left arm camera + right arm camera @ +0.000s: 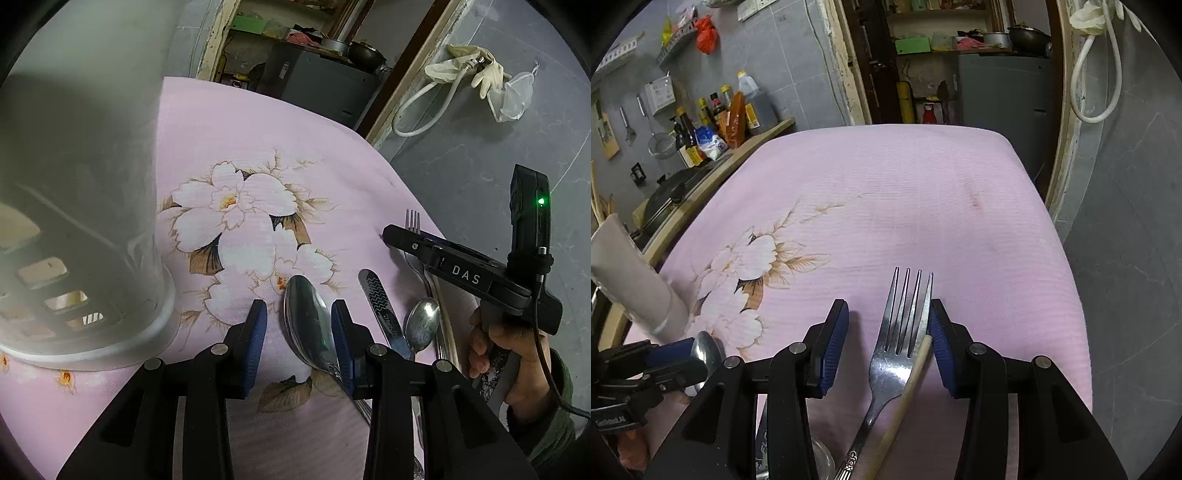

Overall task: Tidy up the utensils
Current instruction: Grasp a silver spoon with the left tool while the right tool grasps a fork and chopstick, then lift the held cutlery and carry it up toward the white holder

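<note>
With both tongs spread and nothing yet lifted, status as follows:

Left gripper [299, 341]: released, jaws wide apart, set low over the cloth; right pad [341, 339] touching or just beside the rim of the big spoon, left pad well clear of it.

Right gripper [886, 341]: released, jaws wide; straddling the fork, right pad [940, 345] against the outer tine and the tip of the chopstick.

Big spoon [306, 321]: lying bowl up on the cloth, handle running back under the right jaw of the left gripper; off-centre in the gap.

Fork [905, 328]: flat on the cloth, tines pointing away, handle running back toward the camera; nearer the right pad than the left.

Chopstick [905, 398]: pale stick laid across the fork's neck, tip at the right pad.

Other utensils: knife [380, 306] and small spoon [423, 323] side by side, just right of the big spoon.

Holder [81, 206]: tall translucent cup with slotted base, upright on the cloth, left of the left gripper; likely destination for the utensils.

Table [923, 192]: pink floral cloth; fork close to its right edge.

Risk, left: closing with the spoon off-centre likely to push it sideways or pinch only the rim, letting it pivot out.

Risk, right: closing likely to trap fork and chopstick together; round stick apt to roll, loosening the grip on the fork or dropping off the near edge.

Risk, both: thin flat metal on soft cloth hard to get under; pads may snag and drag the cloth, shifting the neighbours.
</note>
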Motion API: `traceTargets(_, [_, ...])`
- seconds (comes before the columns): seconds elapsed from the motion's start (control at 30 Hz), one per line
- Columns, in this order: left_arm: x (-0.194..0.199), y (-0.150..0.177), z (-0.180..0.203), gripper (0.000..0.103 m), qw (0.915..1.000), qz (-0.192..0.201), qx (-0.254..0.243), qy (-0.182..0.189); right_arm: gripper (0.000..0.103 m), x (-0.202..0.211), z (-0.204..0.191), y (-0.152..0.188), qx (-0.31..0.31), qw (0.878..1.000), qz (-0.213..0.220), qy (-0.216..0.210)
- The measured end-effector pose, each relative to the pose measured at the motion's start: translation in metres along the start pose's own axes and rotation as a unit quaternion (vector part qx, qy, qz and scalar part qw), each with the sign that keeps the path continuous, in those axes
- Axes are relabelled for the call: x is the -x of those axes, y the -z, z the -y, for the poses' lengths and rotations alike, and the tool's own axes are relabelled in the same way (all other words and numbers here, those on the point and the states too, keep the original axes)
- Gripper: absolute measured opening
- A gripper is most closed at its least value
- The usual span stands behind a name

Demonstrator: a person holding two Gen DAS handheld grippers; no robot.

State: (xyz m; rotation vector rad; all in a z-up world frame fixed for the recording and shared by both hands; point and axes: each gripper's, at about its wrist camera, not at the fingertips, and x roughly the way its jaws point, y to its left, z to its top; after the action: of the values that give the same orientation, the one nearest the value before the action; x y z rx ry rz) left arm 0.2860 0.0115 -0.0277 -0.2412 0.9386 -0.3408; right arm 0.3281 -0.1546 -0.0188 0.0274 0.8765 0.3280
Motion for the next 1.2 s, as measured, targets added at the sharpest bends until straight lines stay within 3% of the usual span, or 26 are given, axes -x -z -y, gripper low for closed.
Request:
traceTargets(0.07, [-0.002, 0.000, 0.001, 0.023, 0.9999, 0.001, -0.001, -0.012, 0.042, -0.001, -0.004, 0.000, 0.008, 1.000, -0.002, 0.010])
traceTargets(0.13, [-0.006, -0.002, 0.005, 0.009, 0.9997, 0.002, -0.001, -0.023, 0.042, -0.002, -0.008, 0.001, 0.017, 1.000, -0.003, 0.022])
traceTargets(0.2, [-0.007, -0.001, 0.004, 0.004, 0.9999, 0.000, -0.002, -0.016, 0.039, -0.002, -0.011, 0.001, 0.023, 0.999, -0.002, 0.034])
traceTargets(0.3, [-0.004, -0.001, 0.006, 0.003, 0.9998, 0.010, -0.002, -0.016, 0.023, -0.001, -0.008, 0.002, 0.020, 0.999, 0.001, 0.037])
traceTargets(0.47, [0.016, 0.004, 0.002, 0.001, 0.9978, 0.061, 0.004, -0.025, 0.021, 0.004, -0.011, 0.004, 0.027, 0.999, 0.014, 0.039])
traceTargets(0.67, [0.044, 0.013, 0.010, 0.000, 0.9886, 0.144, -0.008, -0.045, 0.020, 0.029, -0.025, 0.010, 0.060, 0.995, 0.077, 0.036])
traceTargets(0.8, [0.056, 0.021, 0.020, 0.000, 0.9796, 0.190, -0.025, -0.059, 0.020, 0.049, -0.044, 0.019, 0.102, 0.985, 0.130, 0.043])
traceTargets(1.07, [0.056, 0.025, 0.019, 0.000, 0.9777, 0.201, -0.020, -0.057, 0.020, 0.067, -0.059, 0.028, 0.138, 0.972, 0.189, 0.023])
traceTargets(1.2, [0.070, 0.029, 0.017, 0.000, 0.9693, 0.236, -0.019, -0.065, 0.020, 0.077, -0.058, 0.033, 0.133, 0.967, 0.217, 0.015])
